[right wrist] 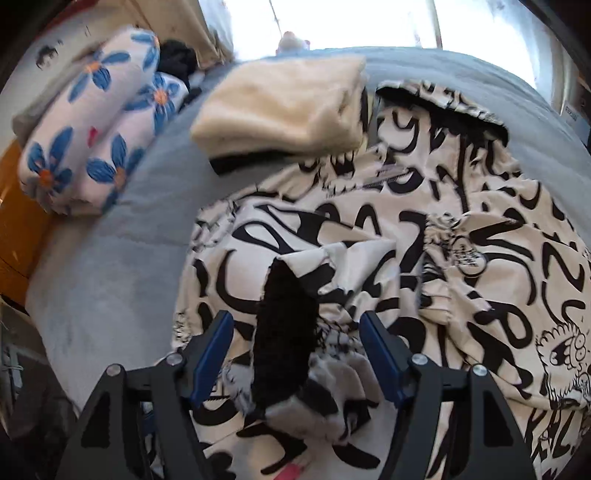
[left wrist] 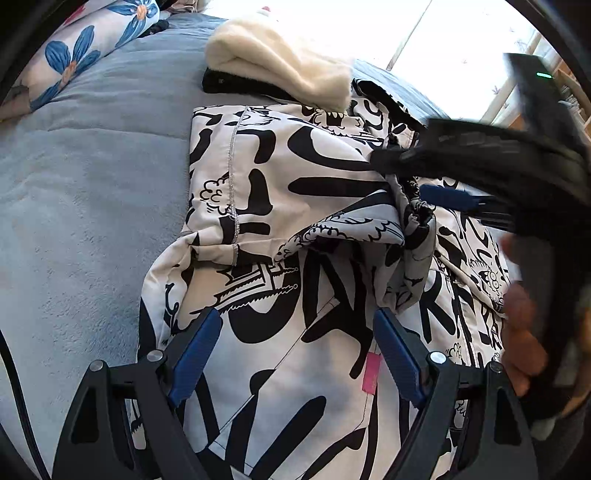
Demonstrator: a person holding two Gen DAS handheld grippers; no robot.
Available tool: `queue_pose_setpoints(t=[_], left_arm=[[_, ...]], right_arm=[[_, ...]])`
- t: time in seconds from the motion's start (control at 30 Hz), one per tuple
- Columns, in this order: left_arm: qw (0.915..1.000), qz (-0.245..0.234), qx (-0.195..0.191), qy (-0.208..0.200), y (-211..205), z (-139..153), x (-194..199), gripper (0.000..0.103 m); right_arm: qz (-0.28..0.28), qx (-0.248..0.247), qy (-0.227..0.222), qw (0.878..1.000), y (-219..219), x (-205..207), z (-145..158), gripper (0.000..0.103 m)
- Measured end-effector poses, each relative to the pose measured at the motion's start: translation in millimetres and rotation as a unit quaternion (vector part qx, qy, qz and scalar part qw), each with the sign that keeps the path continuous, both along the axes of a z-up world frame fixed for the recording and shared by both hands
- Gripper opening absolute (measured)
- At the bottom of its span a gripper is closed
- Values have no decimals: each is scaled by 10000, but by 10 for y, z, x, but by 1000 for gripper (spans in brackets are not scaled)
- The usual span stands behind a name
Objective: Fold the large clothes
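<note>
Left wrist cam: left gripper hangs over the jacket, jaws wide, nothing between the pads. Jacket (white w/ black graffiti print) lies spread on a grey blanket. Right gripper reaches in from the right, blurred, its tips at a bunched cuff; can't tell if it grips. Cream fleece folded at the far edge, floral pillow top left, bright window behind.

Right wrist cam: right gripper jaws apart, black-lined cuff between them, pads not pressing it. Jacket covers the blanket right of centre. Fleece just beyond, pillow left.
</note>
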State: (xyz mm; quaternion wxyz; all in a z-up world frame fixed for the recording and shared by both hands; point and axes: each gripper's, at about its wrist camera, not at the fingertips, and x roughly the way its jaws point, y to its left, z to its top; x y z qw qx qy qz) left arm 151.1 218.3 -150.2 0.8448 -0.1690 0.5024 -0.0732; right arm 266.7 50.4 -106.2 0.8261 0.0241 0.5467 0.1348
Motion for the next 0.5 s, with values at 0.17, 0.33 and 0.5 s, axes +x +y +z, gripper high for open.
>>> queue_pose_setpoints(t=[0.17, 0.33, 0.5], left_arm=[[10000, -42, 56, -56, -35, 36, 29, 83], [9996, -76, 222, -148, 0, 85, 94, 83], [9991, -22, 317, -269, 57, 174, 175, 83]], right_arm=[[-320, 368, 515, 9975, -243, 94, -244, 71], [-46, 1162, 779, 9902, -475, 116, -351, 41], [67, 1541, 772, 9850, -639, 81, -348, 36]])
